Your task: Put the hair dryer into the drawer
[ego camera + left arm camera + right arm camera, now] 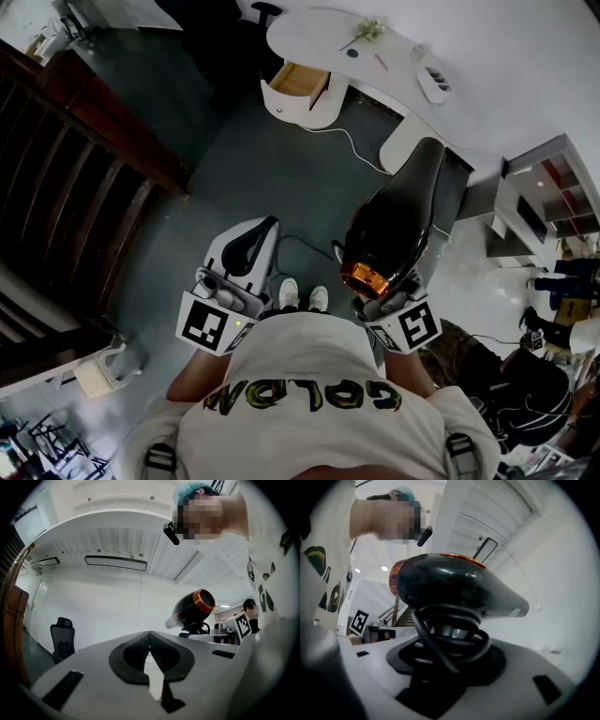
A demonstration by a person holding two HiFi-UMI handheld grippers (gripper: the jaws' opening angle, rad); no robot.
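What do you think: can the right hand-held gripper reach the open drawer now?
Probably not: the right hand-held gripper, shut on the hair dryer, is by the person's body, and the drawer stands across the floor. The way looks clear.

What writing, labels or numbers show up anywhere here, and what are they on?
Shirt: large yellow letters, upside down and warped, not readable with certainty.
Left marker cube and right marker cube: black-and-white square patterns, no words.
Hair dryer: small pale label, too blurred to read.
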